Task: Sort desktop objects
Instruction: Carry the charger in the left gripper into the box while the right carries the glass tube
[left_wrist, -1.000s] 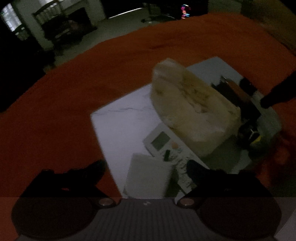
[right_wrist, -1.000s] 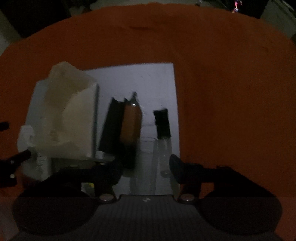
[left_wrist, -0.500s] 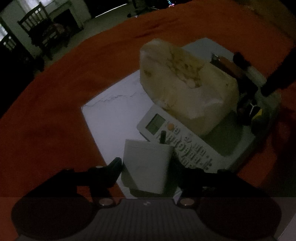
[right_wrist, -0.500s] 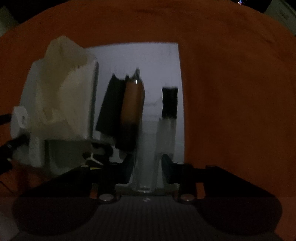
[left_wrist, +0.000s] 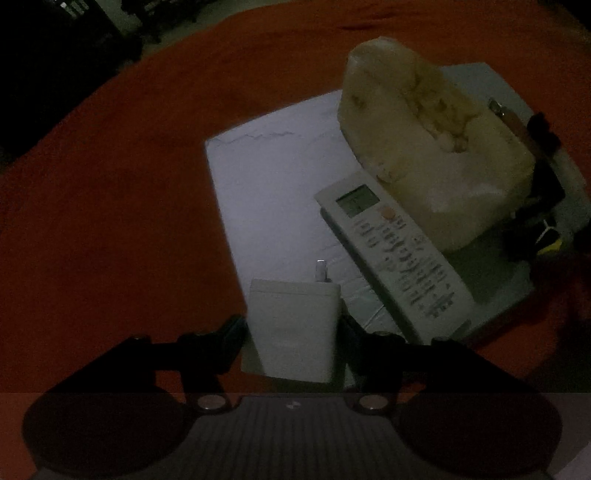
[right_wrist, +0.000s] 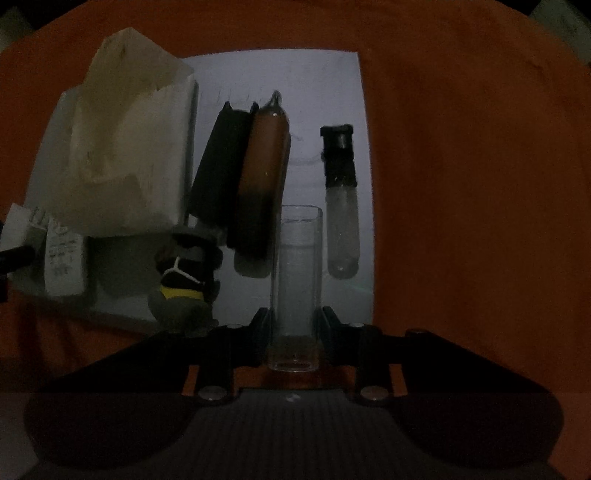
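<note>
The tissue pack (right_wrist: 122, 147) hides most of the remote (right_wrist: 62, 254); remote button labels (left_wrist: 417, 258) are too blurred to read.

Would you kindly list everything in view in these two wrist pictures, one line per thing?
Cloth: one, orange-red, covers the table.
Board: one, white, lies on the cloth.
Tissue pack: one, cream, on the board beside the remote.
Remote: one, white, on the board.
Charger: one, white, at the board's near edge, between the left gripper's fingers.
Clear tube: one, transparent, between the right gripper's fingers.
Capped vial: one, clear with a black cap, right of the tube.
Brown case: one, brown, mid-board.
Black case: one, black, left of the brown case.
Dark figure: one, black with a yellow band, near edge.
Left gripper: black, shut on the charger.
Right gripper: black, closing on the clear tube.
</note>
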